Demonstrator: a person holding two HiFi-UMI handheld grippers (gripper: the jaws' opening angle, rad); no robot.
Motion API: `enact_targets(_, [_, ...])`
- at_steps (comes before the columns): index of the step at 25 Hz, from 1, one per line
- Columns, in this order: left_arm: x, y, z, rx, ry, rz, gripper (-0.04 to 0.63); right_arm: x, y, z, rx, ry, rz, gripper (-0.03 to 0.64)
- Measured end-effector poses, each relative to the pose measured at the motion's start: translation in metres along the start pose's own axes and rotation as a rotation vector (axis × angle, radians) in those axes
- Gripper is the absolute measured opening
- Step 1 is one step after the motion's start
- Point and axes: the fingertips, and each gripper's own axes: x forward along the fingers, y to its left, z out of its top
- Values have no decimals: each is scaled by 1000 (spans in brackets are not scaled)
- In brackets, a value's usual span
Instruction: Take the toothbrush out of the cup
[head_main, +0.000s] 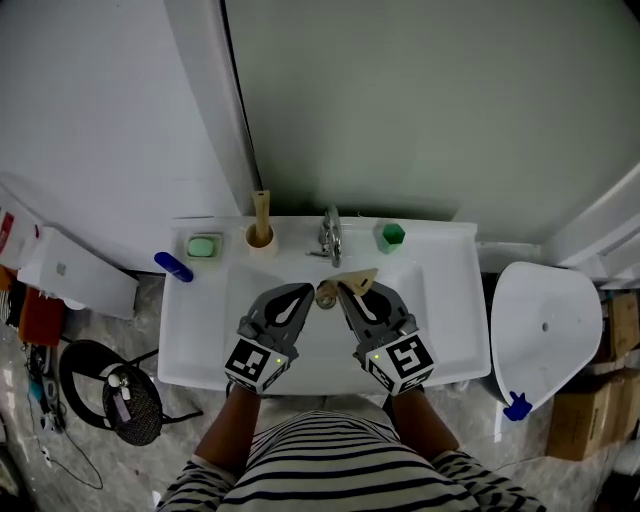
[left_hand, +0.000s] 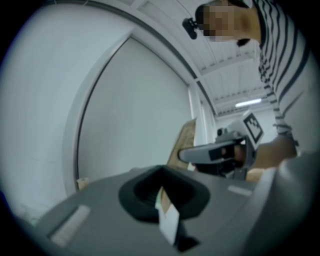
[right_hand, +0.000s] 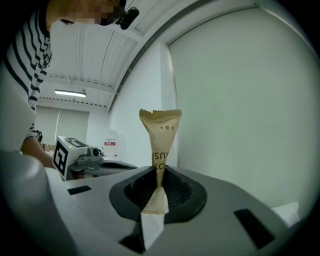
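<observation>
Left gripper (head_main: 306, 292): jaws clenched, with a thin pale paper strip (left_hand: 168, 216) pinched between them.
Right gripper (head_main: 345, 290): jaws clamped on a tan paper packet (right_hand: 160, 137). The packet stands up past the pads, its serrated edge at the far end.
Gripper relation: both point inward over the sink (head_main: 200, 330), with their tips nearly meeting.
Toothbrush (head_main: 260, 208): upright in the cup (head_main: 260, 238), beyond the left gripper's tips and off to that gripper's left. It is apart from both grippers and touched by neither.
Cup: on the sink's back ledge, farther from the right gripper than from the left, between the soap dish (head_main: 204, 247) and the faucet (head_main: 330, 236).
Faucet: just beyond the meeting tips, straight ahead.
Green cup (head_main: 391, 236): on the back ledge, beyond the right gripper.
</observation>
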Motion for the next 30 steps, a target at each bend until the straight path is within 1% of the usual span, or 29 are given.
enact_targets(6, [-21,43,-16,-34,12,-38,6,37,22,-5,9,27,-52,38])
enact_targets(12, [-39,96,-32,-40,23,-69,8,74,51,-8,4,59,-89,38])
enact_targets(19, [-41,134,-58,-63,73,-133,8,97,77,-22,6,104,-128,38])
enact_targets(21, [-36,142,-64,-59,93,-152,8,100,81,-26,7,115,-138,38])
enact_targets(25, [-22,157,-77,-20,142,-176,9,105,83,-34,8,130,-155,38])
enact_targets(29, [-11,172,-85,-7,174,-165,11,110,82,-36,6,138,-161,38])
enact_targets(30, [-9,177,-88,-8,188,-157,22,111,82,-36,4,140,-162,38])
